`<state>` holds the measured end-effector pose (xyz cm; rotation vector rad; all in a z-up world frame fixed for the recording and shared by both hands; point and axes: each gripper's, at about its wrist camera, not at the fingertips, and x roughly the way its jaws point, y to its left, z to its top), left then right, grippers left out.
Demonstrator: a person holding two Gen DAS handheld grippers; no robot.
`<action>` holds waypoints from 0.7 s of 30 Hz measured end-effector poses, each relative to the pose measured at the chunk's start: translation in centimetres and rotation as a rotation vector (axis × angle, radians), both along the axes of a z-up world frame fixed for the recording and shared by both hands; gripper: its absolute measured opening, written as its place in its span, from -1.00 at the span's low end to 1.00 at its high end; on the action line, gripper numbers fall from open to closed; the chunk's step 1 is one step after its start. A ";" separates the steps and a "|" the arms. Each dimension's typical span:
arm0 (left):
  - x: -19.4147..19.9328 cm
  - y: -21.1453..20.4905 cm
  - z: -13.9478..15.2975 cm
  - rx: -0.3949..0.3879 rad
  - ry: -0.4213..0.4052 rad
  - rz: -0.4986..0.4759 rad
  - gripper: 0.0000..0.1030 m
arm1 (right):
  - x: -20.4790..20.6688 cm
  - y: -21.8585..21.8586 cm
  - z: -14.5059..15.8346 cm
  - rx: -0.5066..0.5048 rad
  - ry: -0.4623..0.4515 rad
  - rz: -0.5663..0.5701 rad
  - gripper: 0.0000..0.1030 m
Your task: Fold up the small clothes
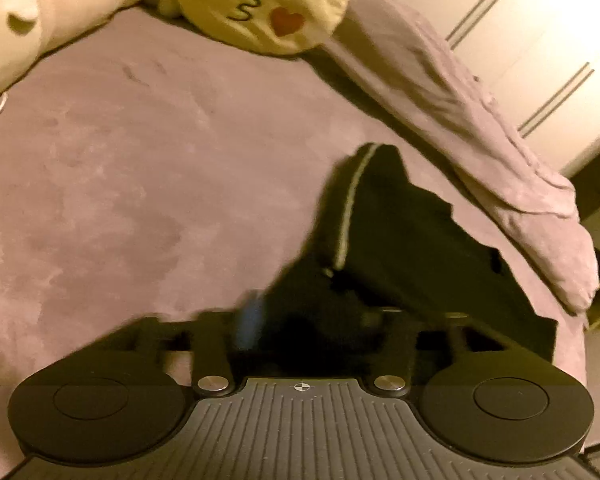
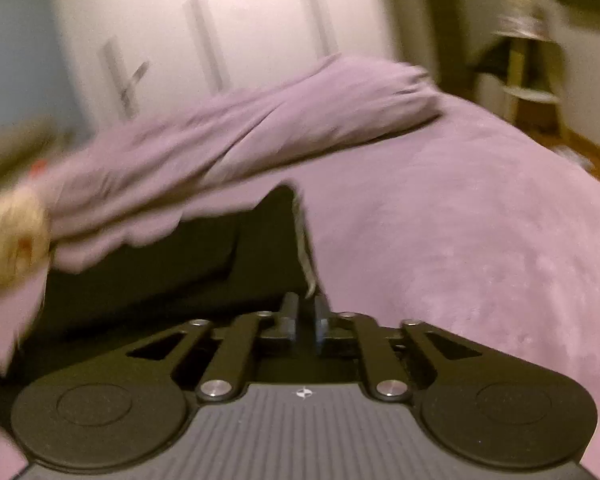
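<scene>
The right tongs (image 2: 305, 314) stand a little apart with nothing between their tips, just short of the black garment (image 2: 188, 264) with a pale stripe. It lies on the purple bed (image 2: 460, 248), its far edge tucked under a bunched purple blanket (image 2: 240, 136). White wardrobe doors (image 2: 220, 20) stand behind, blurred.

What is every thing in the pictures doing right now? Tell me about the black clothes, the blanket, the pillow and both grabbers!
black garment: lying on the bed, partly folded, pale stripe showing
purple duvet: bunched up beside the garment
bed cover: spread flat
emoji pillow: resting at the top of the bed
left gripper: open, blurred, nothing gripped
right gripper: narrow gap between the fingers, nothing gripped
</scene>
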<state>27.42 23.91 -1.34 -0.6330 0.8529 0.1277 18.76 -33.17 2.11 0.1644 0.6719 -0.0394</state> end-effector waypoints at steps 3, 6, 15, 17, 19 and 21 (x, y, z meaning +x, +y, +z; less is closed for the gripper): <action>-0.8 0.4 -0.6 0.037 0.012 -0.066 0.26 | -0.6 1.2 -1.3 -0.124 0.069 0.164 0.05; -2.3 0.0 -1.2 0.129 0.029 -0.126 0.39 | -0.5 2.3 -2.2 -0.183 0.133 0.286 0.06; -5.2 -1.2 -1.6 0.190 0.045 -0.236 0.41 | 3.0 3.6 -3.6 -0.186 0.251 0.417 0.06; -5.1 -2.0 -1.1 0.222 0.014 -0.289 0.41 | 2.5 3.7 -3.4 -0.165 0.233 0.429 -0.63; -4.4 -3.0 -0.8 0.262 -0.030 -0.345 0.41 | 1.6 4.1 -3.0 -0.193 0.195 0.417 -0.80; -3.4 -3.8 -0.8 0.303 -0.047 -0.377 0.40 | 1.1 4.0 -2.3 -0.201 0.149 0.390 -0.85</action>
